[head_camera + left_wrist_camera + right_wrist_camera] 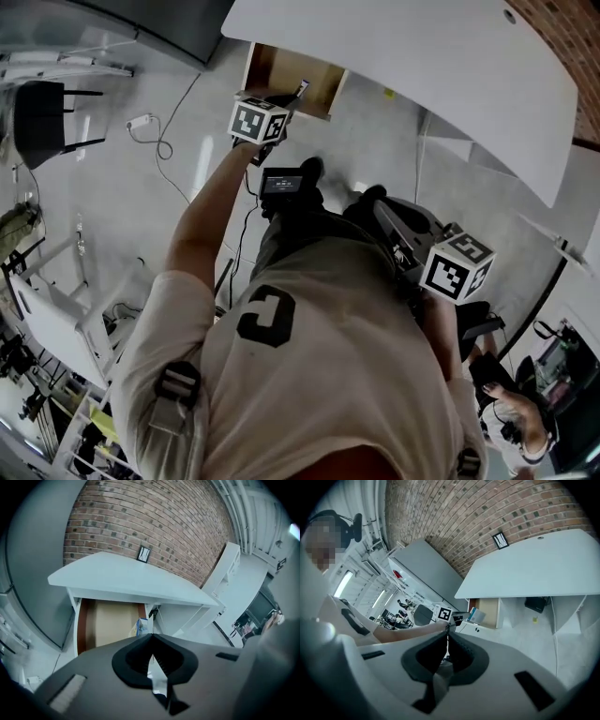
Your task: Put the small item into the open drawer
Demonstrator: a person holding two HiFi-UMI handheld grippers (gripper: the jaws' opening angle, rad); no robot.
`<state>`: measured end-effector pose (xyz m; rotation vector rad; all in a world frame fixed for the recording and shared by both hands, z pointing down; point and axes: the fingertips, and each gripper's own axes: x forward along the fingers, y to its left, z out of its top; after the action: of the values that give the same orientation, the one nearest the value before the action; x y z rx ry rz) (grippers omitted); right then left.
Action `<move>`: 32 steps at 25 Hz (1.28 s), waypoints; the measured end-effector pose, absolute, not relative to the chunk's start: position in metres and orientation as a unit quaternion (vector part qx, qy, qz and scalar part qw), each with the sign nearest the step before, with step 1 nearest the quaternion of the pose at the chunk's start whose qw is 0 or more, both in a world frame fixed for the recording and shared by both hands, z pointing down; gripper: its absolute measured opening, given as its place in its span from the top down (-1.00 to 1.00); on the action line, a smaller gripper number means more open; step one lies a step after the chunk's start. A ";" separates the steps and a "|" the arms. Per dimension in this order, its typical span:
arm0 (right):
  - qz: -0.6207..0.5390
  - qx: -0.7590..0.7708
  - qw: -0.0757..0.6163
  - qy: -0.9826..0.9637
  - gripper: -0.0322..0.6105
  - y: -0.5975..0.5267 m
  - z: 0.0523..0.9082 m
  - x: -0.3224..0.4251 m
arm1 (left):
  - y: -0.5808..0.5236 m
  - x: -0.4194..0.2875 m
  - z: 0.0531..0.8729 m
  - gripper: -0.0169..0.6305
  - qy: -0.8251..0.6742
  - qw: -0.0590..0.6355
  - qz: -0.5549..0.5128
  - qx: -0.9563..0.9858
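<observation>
- Pinches a packet (140,626) at the very tips of the left gripper (151,635), jaws pressed together on its near edge.
- Looks small, flat and rectangular: blue and white on the face, with a paler strip down one side; print too small to read.
- Stands roughly upright off the tips in the left gripper view, and leans to one side in the right gripper view.
- Sits at the mouth of the open drawer (108,620), close to its right-hand wall; cannot tell whether it is already within the walls.
- Shows a tan floor and brown sides in that drawer, pulled out from under a white table (126,581) that backs onto a brick wall (154,522).
- Reaches there with the left arm (202,225) stretched forward, bare to the sleeve.
- Holds the right gripper (447,631) back by the right hip, well apart from the drawer, jaws closed together with nothing between them.
</observation>
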<state>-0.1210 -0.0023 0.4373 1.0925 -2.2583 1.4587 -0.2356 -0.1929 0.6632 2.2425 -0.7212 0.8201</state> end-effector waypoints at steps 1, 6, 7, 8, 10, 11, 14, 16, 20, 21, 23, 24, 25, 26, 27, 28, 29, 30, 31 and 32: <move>0.501 0.380 0.121 -0.769 0.89 -0.003 0.439 -0.122 | -0.193 -0.234 0.669 0.94 -0.270 0.319 0.316 0.852; 0.508 0.397 0.129 -0.754 0.89 0.000 0.450 -0.121 | -0.197 -0.221 0.698 0.94 -0.253 0.307 0.342 0.851; 0.510 0.399 0.131 -0.750 0.89 0.001 0.453 -0.121 | -0.197 -0.218 0.703 0.94 -0.251 0.306 0.345 0.851; 0.513 0.402 0.133 -0.747 0.89 0.002 0.455 -0.120 | -0.198 -0.214 0.708 0.94 -0.249 0.305 0.347 0.851; 0.518 0.409 0.137 -0.739 0.89 0.003 0.459 -0.118 | -0.199 -0.207 0.717 0.94 -0.242 0.299 0.352 0.853; 0.520 0.411 0.139 -0.736 0.89 0.002 0.461 -0.117 | -0.200 -0.203 0.721 0.94 -0.238 0.294 0.358 0.854; 0.521 0.411 0.145 -0.734 0.89 -0.001 0.468 -0.118 | -0.205 -0.198 0.738 0.94 -0.229 0.275 0.379 0.853; 0.520 0.409 0.146 -0.735 0.89 -0.002 0.473 -0.118 | -0.206 -0.197 0.751 0.94 -0.222 0.261 0.397 0.851; 0.528 0.414 0.150 -0.726 0.89 0.000 0.481 -0.117 | -0.200 -0.195 0.774 0.93 -0.200 0.245 0.423 0.849; 0.529 0.415 0.150 -0.725 0.89 0.000 0.482 -0.117 | -0.200 -0.195 0.779 0.93 -0.196 0.243 0.428 0.848; 0.527 0.413 0.150 -0.727 0.89 -0.002 0.483 -0.119 | -0.204 -0.197 0.787 0.93 -0.195 0.238 0.436 0.846; 0.526 0.411 0.151 -0.729 0.89 -0.002 0.484 -0.120 | -0.206 -0.198 0.789 0.93 -0.195 0.235 0.440 0.845; 0.526 0.409 0.153 -0.730 0.89 -0.002 0.485 -0.121 | -0.207 -0.199 0.790 0.93 -0.193 0.233 0.442 0.844; 0.526 0.408 0.154 -0.730 0.89 -0.002 0.486 -0.123 | -0.207 -0.199 0.792 0.93 -0.190 0.232 0.444 0.844; 0.527 0.406 0.155 -0.730 0.89 -0.002 0.487 -0.124 | -0.207 -0.200 0.794 0.93 -0.186 0.231 0.448 0.843; 0.528 0.403 0.156 -0.731 0.89 -0.003 0.488 -0.125 | -0.205 -0.202 0.799 0.92 -0.183 0.234 0.453 0.841; 0.528 0.401 0.157 -0.732 0.89 -0.003 0.489 -0.126 | -0.204 -0.205 0.804 0.92 -0.183 0.236 0.457 0.838; 0.527 0.399 0.158 -0.734 0.89 -0.004 0.489 -0.127 | -0.205 -0.207 0.808 0.92 -0.187 0.237 0.459 0.835; 0.525 0.396 0.159 -0.737 0.89 -0.006 0.489 -0.128 | -0.206 -0.208 0.811 0.92 -0.193 0.236 0.460 0.834; 0.522 0.393 0.160 -0.740 0.89 -0.007 0.488 -0.129 | -0.207 -0.209 0.811 0.92 -0.196 0.234 0.460 0.834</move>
<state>-0.1292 -0.0069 0.4880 1.1232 -2.1145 1.4900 -0.2094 -0.2067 0.8108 2.2886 -0.5391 1.2616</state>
